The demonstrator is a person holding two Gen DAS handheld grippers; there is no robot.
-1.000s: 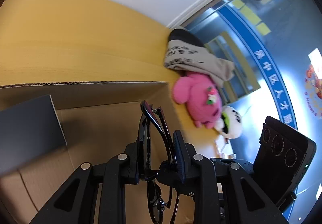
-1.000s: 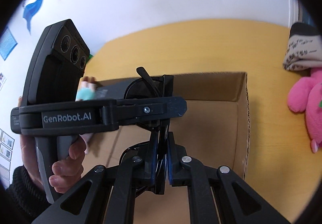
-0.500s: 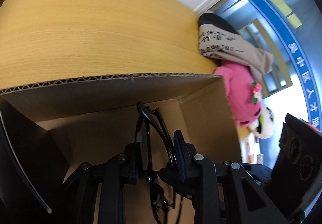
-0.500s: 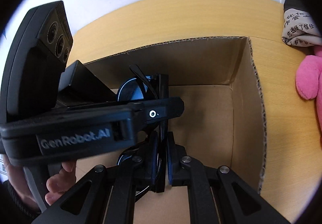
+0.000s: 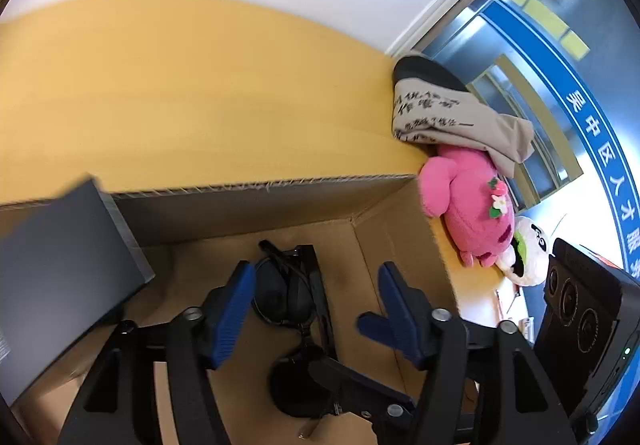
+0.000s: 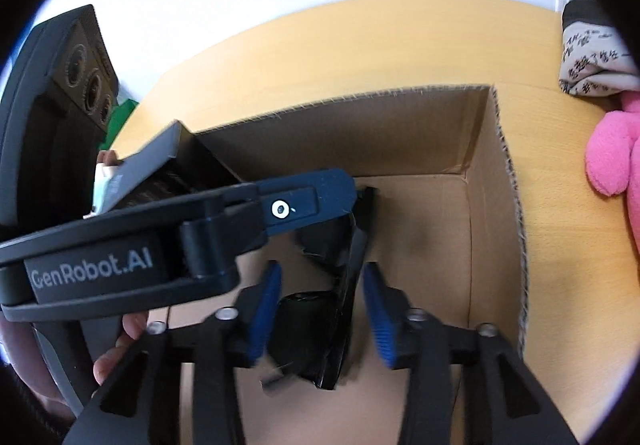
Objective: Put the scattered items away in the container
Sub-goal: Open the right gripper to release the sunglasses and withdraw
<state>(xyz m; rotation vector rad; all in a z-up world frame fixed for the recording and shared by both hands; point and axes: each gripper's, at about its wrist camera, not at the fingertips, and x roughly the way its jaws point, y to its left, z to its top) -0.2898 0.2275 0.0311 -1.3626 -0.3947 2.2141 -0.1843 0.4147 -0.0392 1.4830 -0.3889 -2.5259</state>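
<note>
Step in hand: release of the black folded sunglasses (image 5: 294, 297) inside the open brown cardboard box (image 5: 400, 245). The sunglasses lie low in the box, near its far right corner; whether they rest fully on the floor cannot be told. Left hand-held gripper (image 5: 316, 309): blue pads spread wide, clear of the frame on both sides. Right hand-held gripper (image 6: 320, 309): also apart, straddling the sunglasses (image 6: 324, 309) without visible contact. A dark grey flat box (image 5: 60, 285) leans at the left wall inside. Outstanding: pink plush toy (image 5: 472, 205), white panda plush (image 5: 528, 257) and printed beige cloth (image 5: 452, 117) sit along the yellow desk's (image 5: 200, 85) right edge, outside. Next move likely requires lifting both tools clear, then reaching toward the plush toy.
</note>
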